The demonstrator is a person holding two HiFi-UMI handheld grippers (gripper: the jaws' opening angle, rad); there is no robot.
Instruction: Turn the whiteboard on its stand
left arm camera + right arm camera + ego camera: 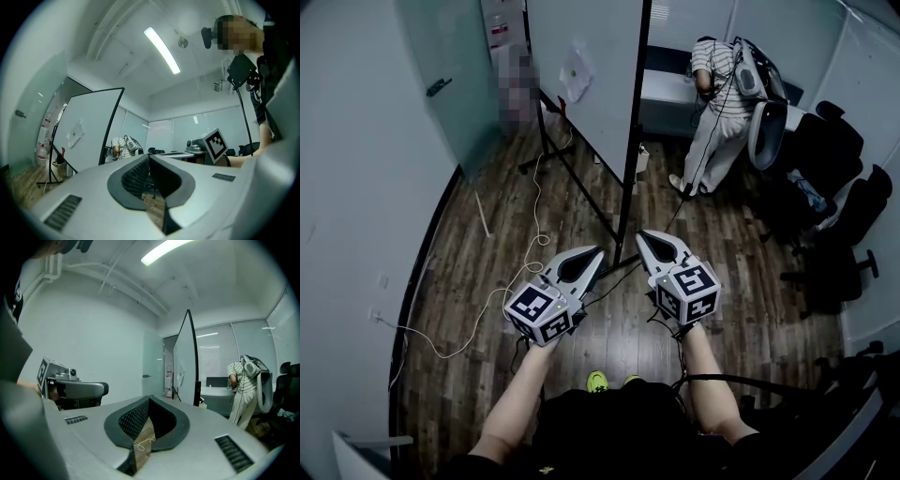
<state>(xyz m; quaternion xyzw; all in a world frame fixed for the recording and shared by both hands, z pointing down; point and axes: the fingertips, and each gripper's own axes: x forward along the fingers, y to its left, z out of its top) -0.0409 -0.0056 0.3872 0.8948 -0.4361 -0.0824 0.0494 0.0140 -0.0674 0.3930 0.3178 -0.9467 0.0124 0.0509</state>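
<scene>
The whiteboard (581, 66) is a white panel in a black frame on a black wheeled stand (581, 192), standing ahead of me on the wooden floor. Both grippers are held out at waist height, short of the board and not touching it. My left gripper (598, 253) is shut with nothing between its jaws. My right gripper (643, 236) is also shut and empty. The left gripper view shows the board's face (89, 131) to the left beyond the closed tips (149, 157). In the right gripper view the board (185, 364) appears almost edge-on past the closed tips (150, 398).
A person in a striped shirt (717, 103) bends over a desk behind the board. Black office chairs (834, 216) crowd the right side. A white cable (487, 309) trails over the floor at left, near a frosted glass door (455, 84).
</scene>
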